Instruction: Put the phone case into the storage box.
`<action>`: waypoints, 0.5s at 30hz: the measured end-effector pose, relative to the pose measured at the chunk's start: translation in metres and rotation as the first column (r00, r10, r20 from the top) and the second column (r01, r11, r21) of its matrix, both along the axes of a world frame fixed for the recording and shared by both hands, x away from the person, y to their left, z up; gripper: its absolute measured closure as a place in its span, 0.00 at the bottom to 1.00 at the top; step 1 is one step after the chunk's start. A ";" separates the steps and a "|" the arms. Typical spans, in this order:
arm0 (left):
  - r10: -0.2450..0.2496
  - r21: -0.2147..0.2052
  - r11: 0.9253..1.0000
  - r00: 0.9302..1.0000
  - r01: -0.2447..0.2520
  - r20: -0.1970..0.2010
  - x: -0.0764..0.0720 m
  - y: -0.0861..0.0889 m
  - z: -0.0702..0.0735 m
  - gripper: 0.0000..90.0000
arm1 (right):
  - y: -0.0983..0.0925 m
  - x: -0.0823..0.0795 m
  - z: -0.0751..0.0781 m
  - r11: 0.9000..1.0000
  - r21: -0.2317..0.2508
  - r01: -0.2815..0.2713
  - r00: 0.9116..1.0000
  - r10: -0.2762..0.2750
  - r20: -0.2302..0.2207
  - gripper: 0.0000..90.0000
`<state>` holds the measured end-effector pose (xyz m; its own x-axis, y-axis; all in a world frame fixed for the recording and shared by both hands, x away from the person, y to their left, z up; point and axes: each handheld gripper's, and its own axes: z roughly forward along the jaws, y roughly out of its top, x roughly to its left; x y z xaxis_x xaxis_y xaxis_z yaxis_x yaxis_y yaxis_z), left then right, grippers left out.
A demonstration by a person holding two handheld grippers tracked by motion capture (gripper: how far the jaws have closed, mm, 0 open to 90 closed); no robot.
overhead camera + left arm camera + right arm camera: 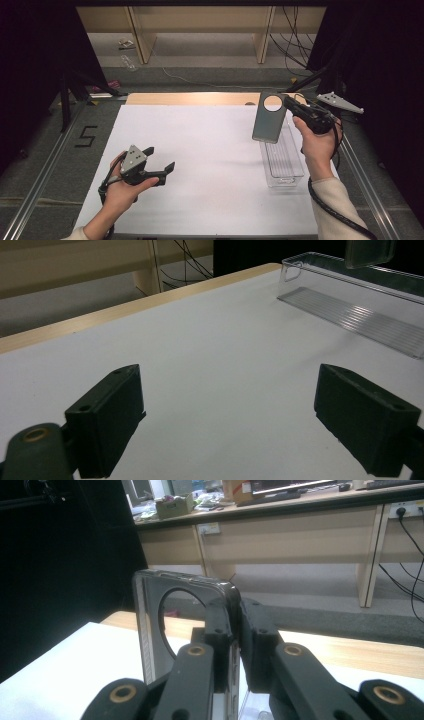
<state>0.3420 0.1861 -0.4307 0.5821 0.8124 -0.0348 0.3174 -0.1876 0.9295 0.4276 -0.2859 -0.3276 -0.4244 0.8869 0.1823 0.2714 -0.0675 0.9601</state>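
The white rectangular tabletop (200, 165) takes up the middle of the high view, with a strip of pale wood along its far edge. On its right side, in the lower right of the centre, stands a clear, long, ribbed plastic bin (283, 165), open at the top; in the left gripper view the same bin (350, 305) lies in the upper right corner. Above the far end of the bin, held in the air at the upper right of the high view, is a grey-green rectangular phone case with a large round camera hole (270, 120), upright and a little tilted, its lower edge just above the bin. The right gripper (289, 104) has its fingers (220, 625) pressed together on one side edge of the case (155, 630), near the round hole, as the right gripper view shows at centre. The left gripper (159, 160) rests in the lower left of the high view, low over bare tabletop, its fingers (107, 415) spread wide apart with nothing between them, well apart from the bin.
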 end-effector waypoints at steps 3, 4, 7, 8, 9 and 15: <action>-0.001 0.001 1.000 1.000 0.001 -0.001 0.000 0.000 0.000 0.13 | -0.001 0.000 0.000 1.000 0.001 0.003 1.000 -0.003 0.000 0.93; -0.002 0.002 1.000 1.000 0.002 -0.001 0.000 0.000 0.000 0.13 | -0.001 0.000 0.000 1.000 0.001 0.004 1.000 -0.004 0.000 0.93; -0.002 0.002 1.000 1.000 0.002 0.001 0.000 0.000 0.000 0.13 | -0.002 0.000 0.000 1.000 0.000 0.005 1.000 -0.005 0.000 0.93; -0.001 0.001 1.000 1.000 0.001 0.000 0.000 0.000 0.000 0.13 | -0.002 0.000 0.000 1.000 0.002 0.006 1.000 -0.006 -0.001 0.93; -0.001 0.000 1.000 1.000 0.001 -0.001 0.000 0.000 0.000 0.13 | -0.002 0.000 0.000 1.000 0.000 0.007 1.000 -0.007 0.000 0.93; -0.002 0.000 1.000 1.000 0.002 -0.002 0.000 0.000 0.000 0.13 | -0.004 0.000 0.001 1.000 0.001 0.013 1.000 -0.013 0.004 0.93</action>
